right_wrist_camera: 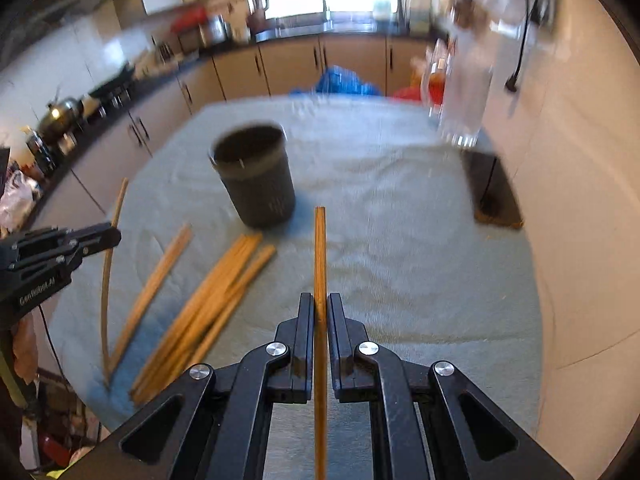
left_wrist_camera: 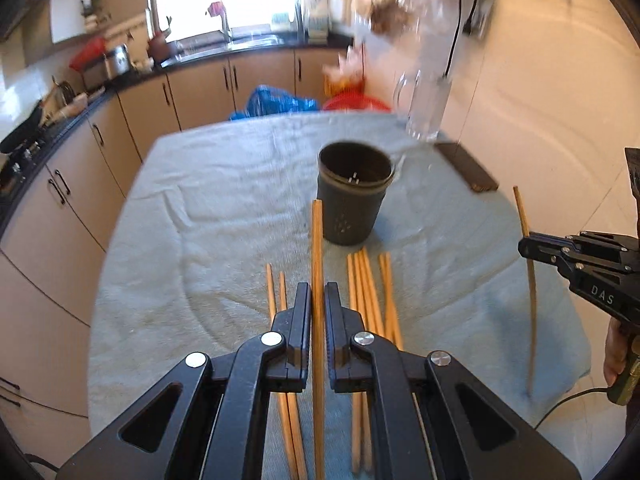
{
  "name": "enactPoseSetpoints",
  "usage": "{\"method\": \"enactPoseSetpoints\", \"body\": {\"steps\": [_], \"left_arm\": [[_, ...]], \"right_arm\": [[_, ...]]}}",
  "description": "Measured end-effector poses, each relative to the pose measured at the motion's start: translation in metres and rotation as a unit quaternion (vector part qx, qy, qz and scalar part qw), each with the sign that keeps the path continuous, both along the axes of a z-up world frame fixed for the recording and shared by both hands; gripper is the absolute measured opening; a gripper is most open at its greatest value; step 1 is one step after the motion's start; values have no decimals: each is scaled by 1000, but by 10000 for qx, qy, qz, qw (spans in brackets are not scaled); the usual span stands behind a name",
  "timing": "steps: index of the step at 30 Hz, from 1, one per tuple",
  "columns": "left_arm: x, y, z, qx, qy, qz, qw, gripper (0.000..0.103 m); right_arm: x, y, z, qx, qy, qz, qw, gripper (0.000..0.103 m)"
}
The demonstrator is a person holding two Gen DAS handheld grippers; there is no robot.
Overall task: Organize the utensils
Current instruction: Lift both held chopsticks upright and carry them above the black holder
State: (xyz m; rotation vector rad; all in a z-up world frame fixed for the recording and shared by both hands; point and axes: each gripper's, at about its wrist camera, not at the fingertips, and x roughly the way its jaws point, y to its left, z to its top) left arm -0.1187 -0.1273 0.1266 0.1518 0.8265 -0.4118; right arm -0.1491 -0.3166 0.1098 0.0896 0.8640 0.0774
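Observation:
A dark round utensil holder (left_wrist_camera: 352,192) stands on the towel-covered table (left_wrist_camera: 200,208); it also shows in the right wrist view (right_wrist_camera: 254,176). My left gripper (left_wrist_camera: 318,294) is shut on a wooden chopstick (left_wrist_camera: 317,248) that points toward the holder. My right gripper (right_wrist_camera: 320,304) is shut on another chopstick (right_wrist_camera: 320,248), held above the towel to the right of the holder. Several loose chopsticks (left_wrist_camera: 370,296) lie on the towel in front of the holder, also seen in the right wrist view (right_wrist_camera: 216,292). The right gripper (left_wrist_camera: 528,246) with its chopstick shows at the right edge of the left wrist view.
A clear glass jug (left_wrist_camera: 424,108) stands at the table's far right, with a dark flat object (left_wrist_camera: 466,166) beside it. Kitchen cabinets (left_wrist_camera: 140,108) and a counter run along the left and back. A blue bag (left_wrist_camera: 276,100) lies behind the table.

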Motion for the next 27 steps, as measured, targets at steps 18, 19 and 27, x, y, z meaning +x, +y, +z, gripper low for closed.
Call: {"method": "enactPoseSetpoints", "body": {"steps": [18,19,27], "left_arm": [[-71,22,63,-750,-1157,407,9896,6],[-70,21,67,-782,-1201,412,9888,6],[-33,14,117,-1231,-1482,348,9806,6]], "right_arm": [[-46,36,55,177,-1251,72,9920,7],[-44,34,57,212,-1292,62,9914,7],[-13,27,101,652,-1907,-115,9794,7]]}}
